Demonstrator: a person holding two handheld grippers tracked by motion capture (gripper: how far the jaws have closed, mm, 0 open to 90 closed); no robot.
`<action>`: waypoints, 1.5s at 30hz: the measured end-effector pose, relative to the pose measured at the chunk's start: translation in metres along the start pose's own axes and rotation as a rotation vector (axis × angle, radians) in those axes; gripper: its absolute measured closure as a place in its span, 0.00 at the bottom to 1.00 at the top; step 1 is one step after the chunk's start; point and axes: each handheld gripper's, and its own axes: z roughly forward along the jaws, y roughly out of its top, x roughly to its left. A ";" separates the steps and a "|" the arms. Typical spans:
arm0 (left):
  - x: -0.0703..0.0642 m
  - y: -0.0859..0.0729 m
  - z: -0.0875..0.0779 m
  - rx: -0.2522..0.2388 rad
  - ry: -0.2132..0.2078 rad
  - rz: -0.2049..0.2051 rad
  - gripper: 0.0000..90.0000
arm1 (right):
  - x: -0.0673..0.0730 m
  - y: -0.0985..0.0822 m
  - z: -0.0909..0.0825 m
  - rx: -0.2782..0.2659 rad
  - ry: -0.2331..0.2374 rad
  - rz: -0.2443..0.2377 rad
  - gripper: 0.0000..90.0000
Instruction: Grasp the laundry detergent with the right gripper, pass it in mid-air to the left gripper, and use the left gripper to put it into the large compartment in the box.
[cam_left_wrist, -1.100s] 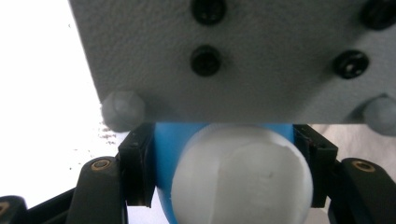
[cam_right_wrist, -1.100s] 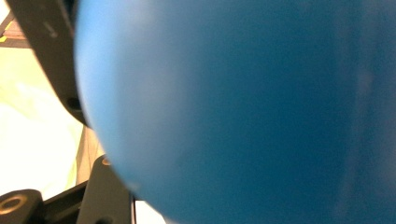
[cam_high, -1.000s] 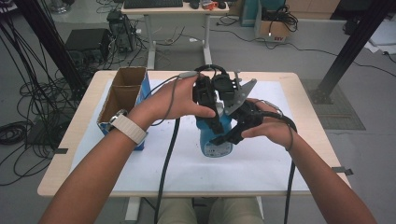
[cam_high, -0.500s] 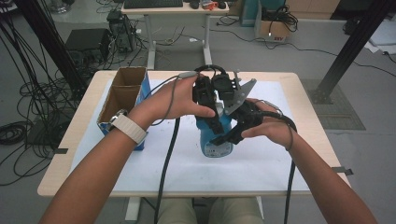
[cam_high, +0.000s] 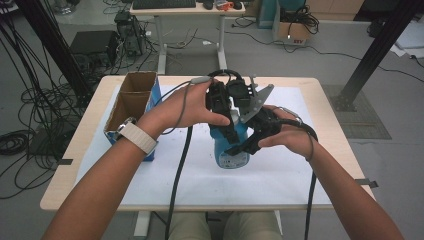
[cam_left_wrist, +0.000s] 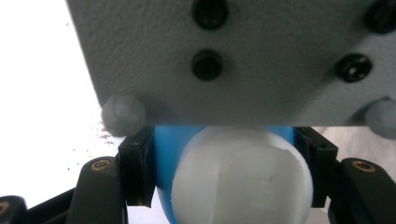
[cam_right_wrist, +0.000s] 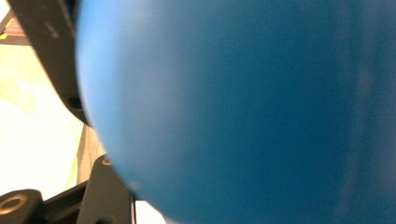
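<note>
An open cardboard box (cam_high: 131, 107) stands at the table's (cam_high: 320, 95) left edge. At the centre, a blue bottle (cam_high: 231, 150) stands upright on white paper (cam_high: 280, 170). The left gripper (cam_high: 223, 117) clamps what looks like its white cap (cam_left_wrist: 240, 179); the right gripper (cam_high: 250, 142) grips its blue body.

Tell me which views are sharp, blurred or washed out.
High view: evenly lit, sharp on the blue bottle. Left gripper view: background at left blown out to white, the white cap soft. Right gripper view: the bottle sits too close, a smooth blue blur.
</note>
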 end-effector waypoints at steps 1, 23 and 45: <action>0.000 0.000 0.000 0.000 0.000 0.000 0.42 | 0.000 0.000 0.000 0.004 0.000 -0.001 0.48; 0.001 -0.001 0.001 0.000 -0.004 -0.004 0.42 | -0.001 -0.001 0.002 -0.008 0.003 -0.012 0.48; 0.000 -0.001 0.000 -0.001 -0.005 -0.003 0.42 | 0.000 0.001 0.001 -0.004 0.003 0.002 0.48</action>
